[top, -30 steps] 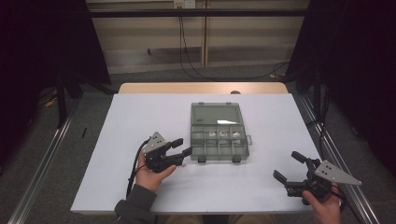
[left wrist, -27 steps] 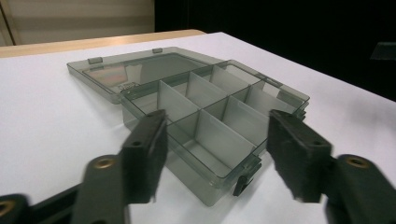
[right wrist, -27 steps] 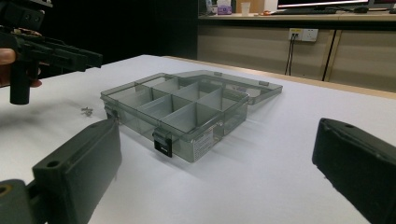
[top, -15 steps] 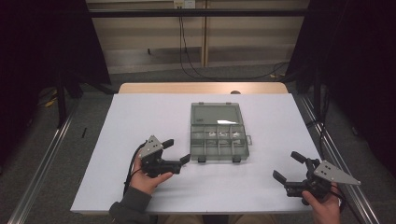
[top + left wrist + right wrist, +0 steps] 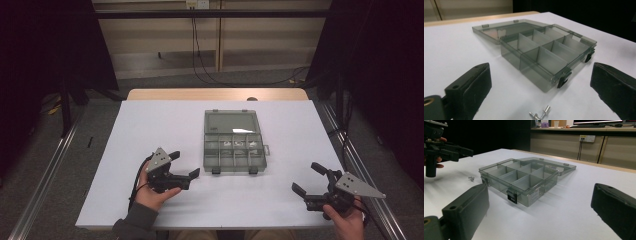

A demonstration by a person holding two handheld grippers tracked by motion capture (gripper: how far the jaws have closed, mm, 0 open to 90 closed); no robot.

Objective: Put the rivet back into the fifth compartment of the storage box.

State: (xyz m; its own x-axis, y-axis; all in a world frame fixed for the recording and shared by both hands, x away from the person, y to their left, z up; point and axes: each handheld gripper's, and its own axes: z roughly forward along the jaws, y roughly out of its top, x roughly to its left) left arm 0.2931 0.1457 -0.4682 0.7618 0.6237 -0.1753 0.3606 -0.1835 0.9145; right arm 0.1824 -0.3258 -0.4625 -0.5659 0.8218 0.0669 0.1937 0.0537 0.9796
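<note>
Screws (image 5: 540, 113), two or three small silvery ones, lie loose on the white tabletop (image 5: 150, 130) just in front of the near left corner of the compartment box (image 5: 234, 150), and from the left gripper view they sit low between that gripper's jaws. The box is smoky clear plastic with its lid (image 5: 230, 121) folded flat behind it and its black latches hanging at the front edge; a few pale bits rest in the middle row of cells, too small to make out. The left gripper (image 5: 182, 165) hovers close to the box's near left corner, jaws spread wide and holding nothing. The right gripper (image 5: 307, 179) hangs off by the near right edge of the tabletop, well apart from the box, also wide open and empty. My guess is the work is sorting these screws into a cell, and the step in hand is the approach for the pick. Next the left gripper would need to tip down, bracket a single screw and close gently; they are tiny and lie touching, so one could skid away.
</note>
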